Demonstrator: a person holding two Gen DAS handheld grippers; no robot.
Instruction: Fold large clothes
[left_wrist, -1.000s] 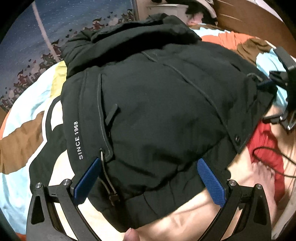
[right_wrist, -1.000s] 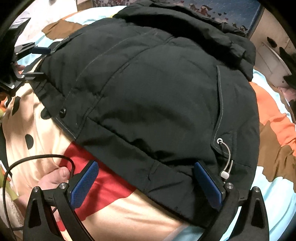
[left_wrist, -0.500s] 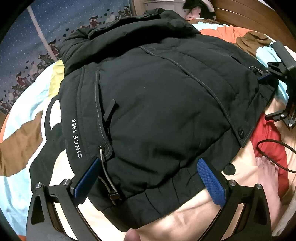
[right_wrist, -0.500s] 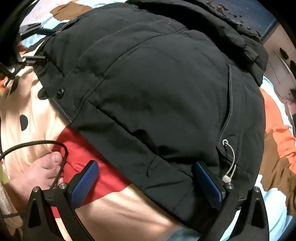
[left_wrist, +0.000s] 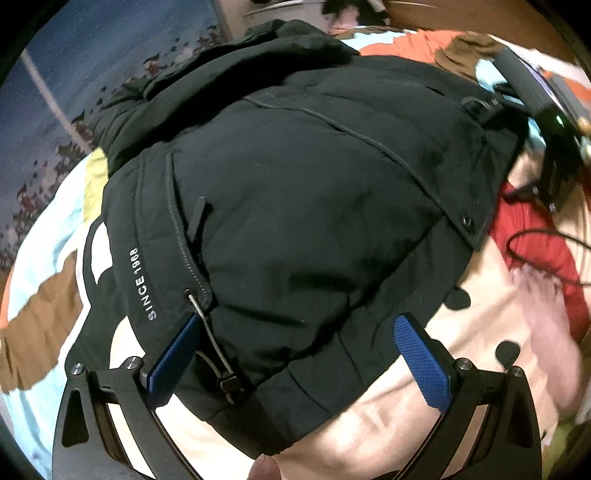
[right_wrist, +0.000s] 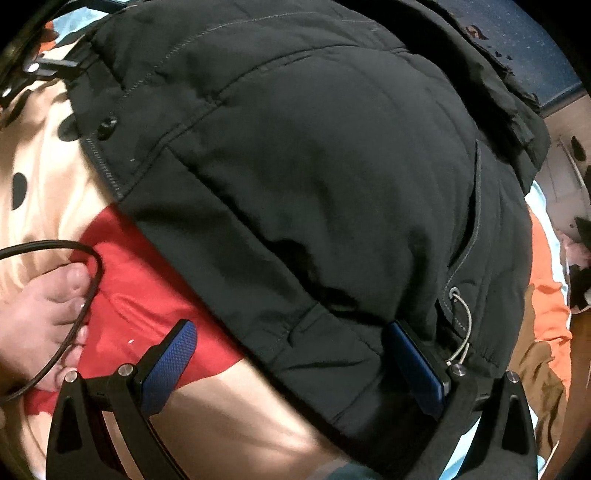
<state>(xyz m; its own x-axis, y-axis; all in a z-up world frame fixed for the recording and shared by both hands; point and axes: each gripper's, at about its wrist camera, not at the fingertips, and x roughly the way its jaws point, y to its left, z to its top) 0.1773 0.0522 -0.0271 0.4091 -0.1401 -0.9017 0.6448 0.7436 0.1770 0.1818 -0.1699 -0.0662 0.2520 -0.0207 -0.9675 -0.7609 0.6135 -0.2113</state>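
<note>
Jacket (left_wrist: 295, 206), black and padded, lies spread across the patterned bedsheet (left_wrist: 44, 288), filling both views. It looks bulky, soft and heavy: take thick hem corners. Left gripper (left_wrist: 295, 354) straddles the hem at 6 o'clock, fingers wide apart; right gripper (right_wrist: 295, 365) likewise, spread, gripping nothing. Drawcord (left_wrist: 218, 350) dangles at 7.

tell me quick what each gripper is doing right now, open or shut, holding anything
Left gripper: open, jaws straddling the hem of the black jacket, not clamped.
Right gripper: open, jaws spread at the jacket's hem, gripping nothing.
</note>
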